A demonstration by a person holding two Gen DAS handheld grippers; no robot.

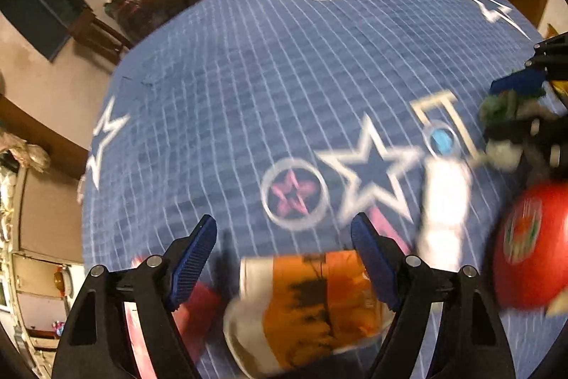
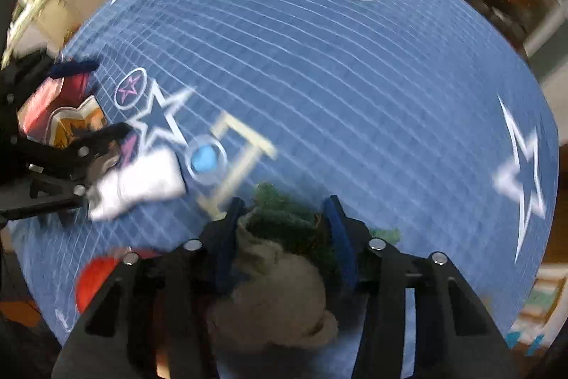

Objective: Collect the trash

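Observation:
My left gripper [image 1: 284, 237] is open, with an orange-labelled clear bottle [image 1: 305, 304] lying between and below its blue fingers, beside a red packet [image 1: 202, 308]. A white crumpled wrapper [image 1: 445, 201] and a red round item [image 1: 532, 244] lie to its right. My right gripper [image 2: 284, 219] is shut on a beige and green fuzzy wad [image 2: 280, 272]. The right wrist view also shows the white wrapper [image 2: 138, 183], the bottle [image 2: 76, 123], the red packet [image 2: 42, 105] and the left gripper [image 2: 81, 102]. The right gripper shows at the edge of the left wrist view [image 1: 514, 116]. Both views are motion-blurred.
The blue checked cloth with white stars [image 1: 284, 77] covers the table. A small blue cap [image 2: 204, 158] sits on the cloth near the white wrapper. A dark wooden bench [image 1: 96, 34] stands past the table's far left edge.

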